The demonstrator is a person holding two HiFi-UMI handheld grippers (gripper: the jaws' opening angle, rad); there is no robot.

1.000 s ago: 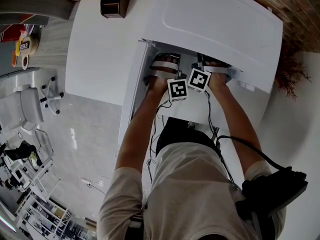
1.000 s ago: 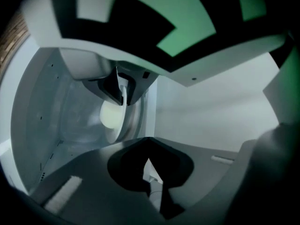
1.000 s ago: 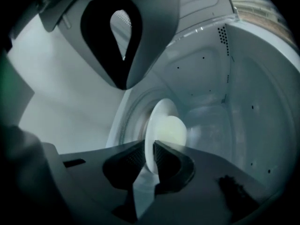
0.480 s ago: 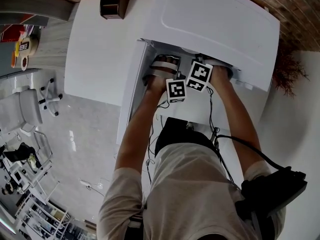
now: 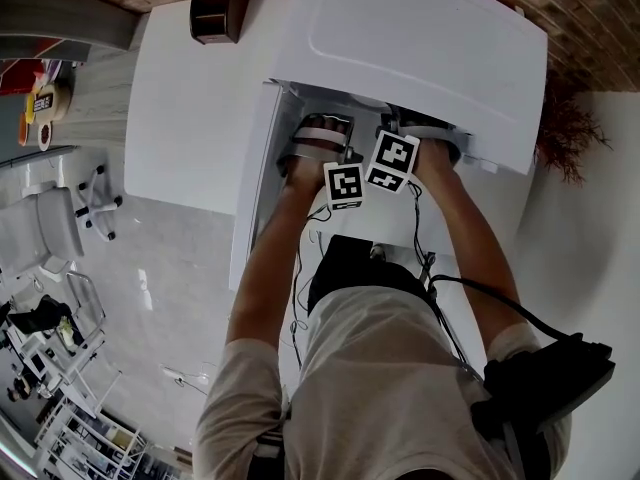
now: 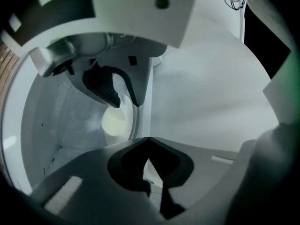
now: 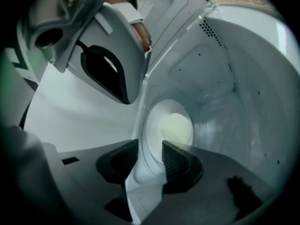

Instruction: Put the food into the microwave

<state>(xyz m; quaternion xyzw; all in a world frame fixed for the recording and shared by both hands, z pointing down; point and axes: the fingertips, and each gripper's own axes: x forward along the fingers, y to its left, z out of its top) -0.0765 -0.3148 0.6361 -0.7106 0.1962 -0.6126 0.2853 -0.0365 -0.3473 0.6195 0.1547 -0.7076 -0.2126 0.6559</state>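
microwave: 1 | plate: 1 | food portion on it: 1 | grippers: 2, a left gripper and a right gripper | marker cubes: 2, one per gripper | brown box: 1 | person: 1

Smooth white microwave casing, rough brick wall, matt black fingers

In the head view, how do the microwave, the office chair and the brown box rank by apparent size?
Microwave, largest; office chair; brown box, smallest. The chair stands farther down, so it looks shrunken.
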